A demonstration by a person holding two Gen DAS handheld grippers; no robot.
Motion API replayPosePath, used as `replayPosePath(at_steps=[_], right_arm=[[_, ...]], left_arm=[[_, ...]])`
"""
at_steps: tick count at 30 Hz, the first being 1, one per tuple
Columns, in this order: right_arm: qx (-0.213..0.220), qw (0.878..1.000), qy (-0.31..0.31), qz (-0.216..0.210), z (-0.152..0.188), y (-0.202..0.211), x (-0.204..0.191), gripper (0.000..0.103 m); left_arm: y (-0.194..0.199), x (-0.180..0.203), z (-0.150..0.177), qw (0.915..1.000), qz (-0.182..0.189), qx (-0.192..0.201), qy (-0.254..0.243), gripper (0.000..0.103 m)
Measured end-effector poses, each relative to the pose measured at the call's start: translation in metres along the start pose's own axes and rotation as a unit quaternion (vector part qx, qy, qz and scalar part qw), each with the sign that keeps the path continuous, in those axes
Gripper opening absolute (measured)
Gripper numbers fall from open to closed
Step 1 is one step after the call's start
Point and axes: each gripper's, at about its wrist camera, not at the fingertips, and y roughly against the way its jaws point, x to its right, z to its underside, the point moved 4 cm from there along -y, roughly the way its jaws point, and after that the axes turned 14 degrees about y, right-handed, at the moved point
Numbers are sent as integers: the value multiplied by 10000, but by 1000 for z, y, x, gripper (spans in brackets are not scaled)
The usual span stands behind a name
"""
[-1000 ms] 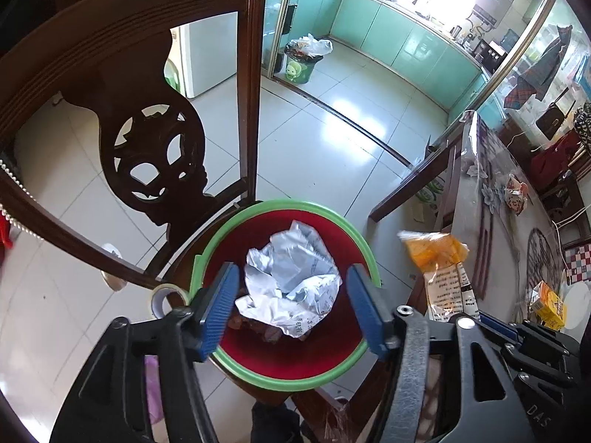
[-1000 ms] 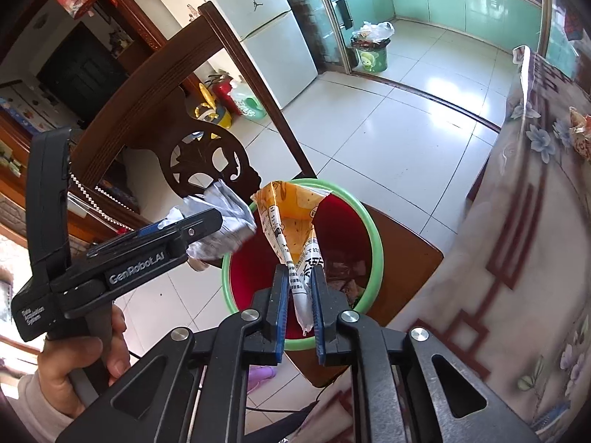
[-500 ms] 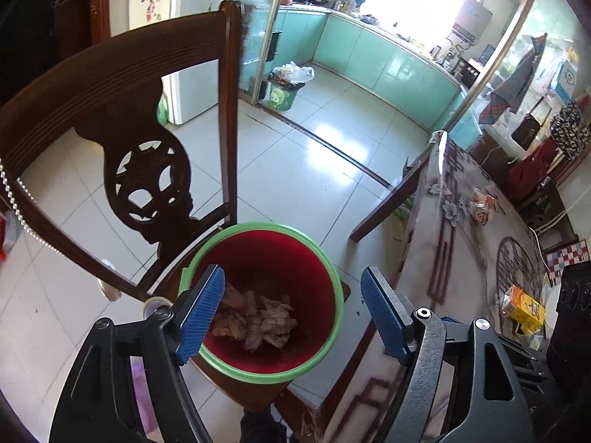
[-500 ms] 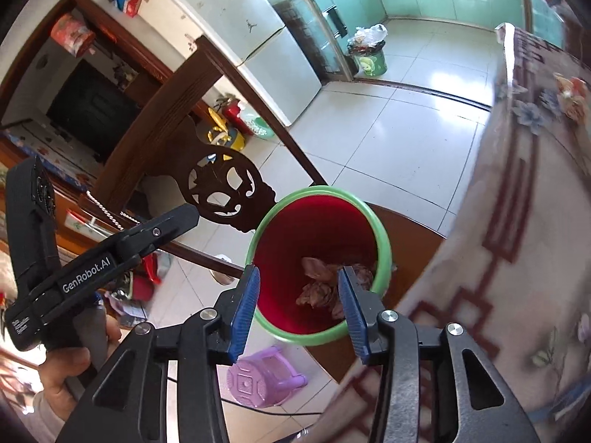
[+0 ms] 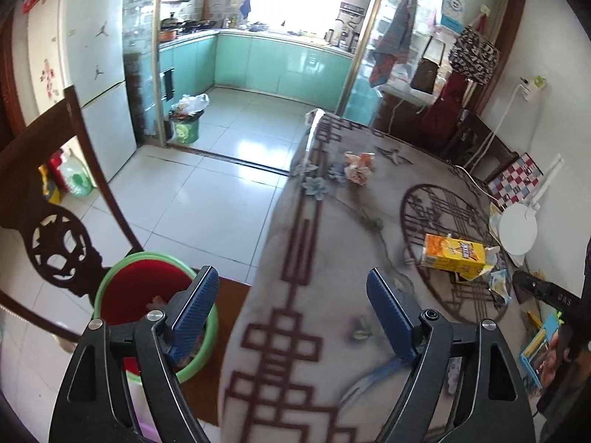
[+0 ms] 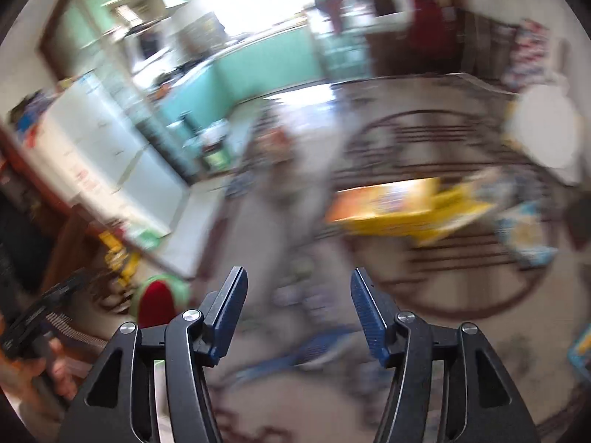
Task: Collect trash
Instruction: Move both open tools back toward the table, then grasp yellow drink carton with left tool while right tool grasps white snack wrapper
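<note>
Left gripper and right gripper both released, empty. Yellow carton near table's right edge; red bin beside left edge.

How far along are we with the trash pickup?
Some trash already lies in the red bin. Both the left gripper and right gripper are open and empty. Left on the table: the yellow carton, a wrapper beside it, and crumpled packaging.
</note>
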Motion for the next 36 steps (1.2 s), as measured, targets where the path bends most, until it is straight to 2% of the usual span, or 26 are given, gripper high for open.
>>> replayPosePath(at_steps=[2, 5, 8, 11, 13, 15, 18, 19, 20, 22, 26, 28, 31, 34, 36], right_arm=[[-190, 9985, -30, 509, 2, -7, 58, 57], [-575, 9949, 24, 823, 8, -25, 134, 57], [-910, 9927, 93, 789, 12, -53, 200, 57], [-1262, 9904, 211, 521, 22, -88, 237, 57], [-1488, 9882, 264, 249, 30, -110, 248, 57], [-1639, 9859, 317, 121, 37, -124, 252, 57], [-1613, 9860, 418, 64, 40, -130, 253, 54], [-1583, 9858, 546, 89, 40, -129, 252, 39], [-1570, 9852, 665, 145, 39, -130, 253, 19], [-1516, 9861, 669, 83, 38, -129, 257, 11], [-1425, 9885, 507, -71, 41, -127, 263, 7], [-1393, 9889, 516, -91, 43, -128, 265, 7], [-1395, 9887, 542, -98, 43, -126, 265, 7], [-1393, 9885, 585, -85, 43, -125, 262, 7], [-1393, 9888, 532, -91, 45, -128, 260, 7]], left_arm=[[-10, 30, 12, 9995, 215, -207, -41, 83], [-31, 71, 32, 9951, 665, -702, 214, 84], [-58, 109, 51, 9876, 955, -1143, 498, 84], [-89, 144, 64, 9772, 1149, -1553, 883, 84], [-112, 158, 71, 9652, 1247, -1823, 1398, 84], [-137, 165, 78, 9481, 1315, -2111, 1982, 84], [-161, 173, 93, 9170, 1421, -2486, 2778, 84], [-169, 175, 98, 9084, 1411, -2561, 2988, 84], [-175, 177, 102, 9018, 1385, -2597, 3164, 84], [-185, 181, 107, 8899, 1377, -2633, 3460, 84], [-200, 185, 112, 8834, 1143, -2639, 3699, 84], [-206, 185, 112, 8770, 1133, -2680, 3824, 84], [-216, 187, 114, 8729, 1071, -2755, 3881, 84], [-224, 188, 115, 8638, 1149, -2795, 4032, 83], [-228, 192, 112, 8671, 1143, -2772, 3977, 81]])
